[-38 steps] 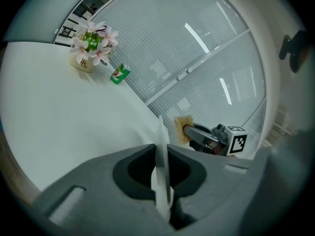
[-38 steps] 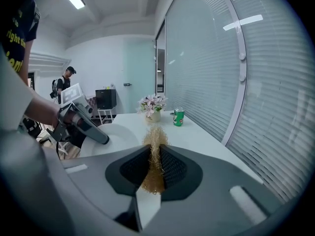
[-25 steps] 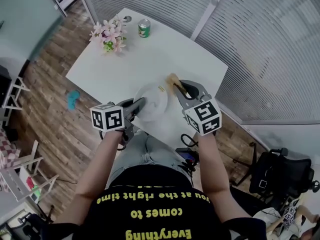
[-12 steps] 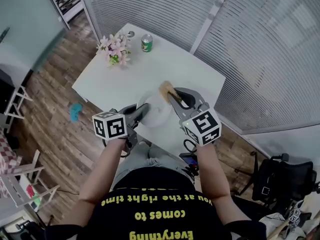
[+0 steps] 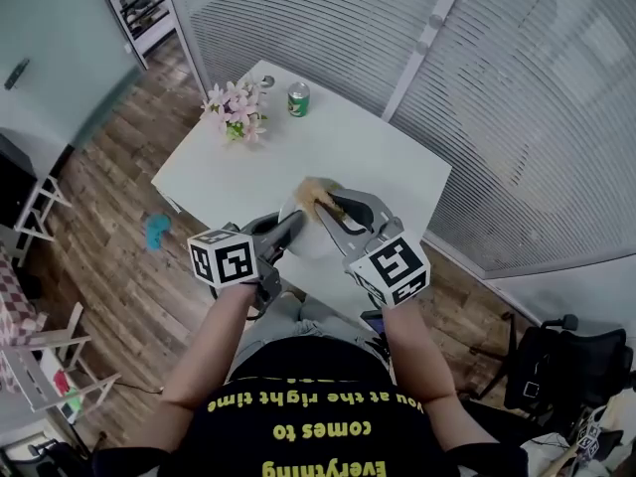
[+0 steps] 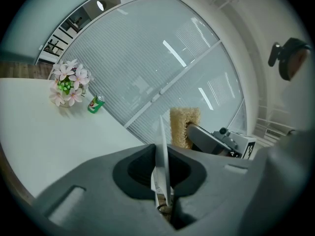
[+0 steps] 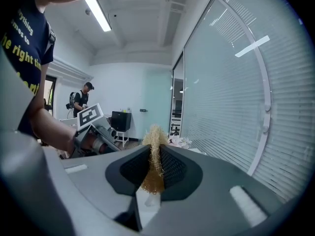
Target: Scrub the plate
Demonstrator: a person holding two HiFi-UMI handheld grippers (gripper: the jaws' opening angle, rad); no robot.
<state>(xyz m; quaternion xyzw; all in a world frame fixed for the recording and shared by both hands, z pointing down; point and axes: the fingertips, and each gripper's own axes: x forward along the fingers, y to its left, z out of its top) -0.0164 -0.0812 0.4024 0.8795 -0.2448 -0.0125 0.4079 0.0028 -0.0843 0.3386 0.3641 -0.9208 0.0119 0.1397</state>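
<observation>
Clamping one round white plate edge-on in left gripper, one tan fibrous scrubber in right gripper. Far left: one green can, one pink flower bunch.

Plate white. Loofah scrubber straw-tan. Surface white. Flowers pink, green centres. Can green. Left hand-held gripper and right hand-held gripper grey, their cubes black-and-white squares. Floor brown wood-grain.

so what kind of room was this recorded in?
Probably an office or lab room, not a kitchen: glass partitions with blinds, an office chair on wood flooring, and a plain white table with flowers.
</observation>
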